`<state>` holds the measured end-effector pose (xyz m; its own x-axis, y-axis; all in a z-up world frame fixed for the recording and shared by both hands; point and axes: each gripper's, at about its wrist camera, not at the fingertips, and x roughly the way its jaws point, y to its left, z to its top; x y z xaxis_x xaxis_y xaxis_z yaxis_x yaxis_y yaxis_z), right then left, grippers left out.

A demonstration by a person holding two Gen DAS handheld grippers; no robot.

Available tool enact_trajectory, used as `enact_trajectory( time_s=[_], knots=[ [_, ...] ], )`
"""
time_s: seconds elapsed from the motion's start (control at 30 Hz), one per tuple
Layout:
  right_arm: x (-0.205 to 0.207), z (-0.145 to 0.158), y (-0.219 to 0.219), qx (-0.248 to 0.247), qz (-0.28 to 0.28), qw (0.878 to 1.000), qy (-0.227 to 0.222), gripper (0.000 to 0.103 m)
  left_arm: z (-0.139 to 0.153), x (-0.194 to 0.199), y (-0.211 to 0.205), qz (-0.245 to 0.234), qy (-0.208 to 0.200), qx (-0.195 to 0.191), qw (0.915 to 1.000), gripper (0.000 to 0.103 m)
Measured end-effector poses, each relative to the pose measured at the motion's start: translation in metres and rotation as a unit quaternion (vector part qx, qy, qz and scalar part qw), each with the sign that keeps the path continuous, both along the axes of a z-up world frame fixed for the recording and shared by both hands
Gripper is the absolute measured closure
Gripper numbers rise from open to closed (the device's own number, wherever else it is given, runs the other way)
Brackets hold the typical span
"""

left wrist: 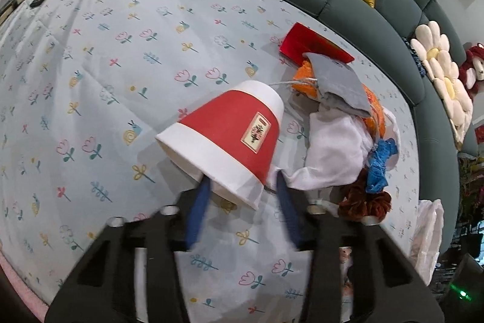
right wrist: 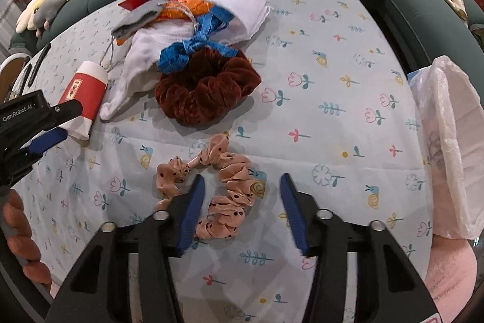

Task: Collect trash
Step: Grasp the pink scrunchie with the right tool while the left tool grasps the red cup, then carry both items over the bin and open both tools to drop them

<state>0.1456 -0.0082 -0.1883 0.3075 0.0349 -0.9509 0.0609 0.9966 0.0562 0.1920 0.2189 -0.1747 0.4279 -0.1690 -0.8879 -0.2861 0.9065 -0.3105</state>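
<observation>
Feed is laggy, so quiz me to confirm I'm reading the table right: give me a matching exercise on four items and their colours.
Things:
1. paper cup
2. velvet scrunchie
3. dotted scrunchie
4. ribbon

Colours:
A. blue
B. pale pink with dark dots
C. red with white bands
D. dark reddish brown

Pairs: 1-C, 2-D, 3-B, 4-A

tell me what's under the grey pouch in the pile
The grey pouch lies on an orange crinkly item, with its far corner over a red flat packet. White cloth sits at its near edge. Anything else beneath it is covered.
</observation>
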Motion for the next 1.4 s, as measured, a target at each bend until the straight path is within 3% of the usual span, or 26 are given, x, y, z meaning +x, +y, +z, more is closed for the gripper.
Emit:
enact_trajectory(
  time_s=[0.2, 0.3, 0.53, 0.93, 1.4],
  knots=[
    [0.0, -0.006, 0.002, 0.013, 0.005, 1.0, 0.006, 0.083, 0.001, -0.005, -0.006, -0.014, -0.006, 0.001, 0.9999, 0.097],
    [-0.002, -0.006, 0.0, 0.024, 0.005, 1.0, 0.007, 0.088, 0.005, -0.008, -0.009, -0.021, -0.013, 0.005, 0.9997, 0.1],
    [-0.013, 0.011, -0.006, 0.039, 0.002, 0.999, -0.013, 0.09, 0.024, -0.024, -0.02, -0.034, -0.029, 0.007, 0.999, 0.1],
    [-0.033, 0.078, -0.033, 0.049, -0.021, 0.994, -0.098, 0.09, 0.081, -0.048, -0.076, -0.095, -0.086, 0.012, 0.9917, 0.1],
    [-0.068, 0.141, -0.113, 0.06, -0.094, 0.976, -0.186, 0.09, 0.137, -0.077, -0.19, -0.203, -0.149, 0.034, 0.9672, 0.1]
  ],
)
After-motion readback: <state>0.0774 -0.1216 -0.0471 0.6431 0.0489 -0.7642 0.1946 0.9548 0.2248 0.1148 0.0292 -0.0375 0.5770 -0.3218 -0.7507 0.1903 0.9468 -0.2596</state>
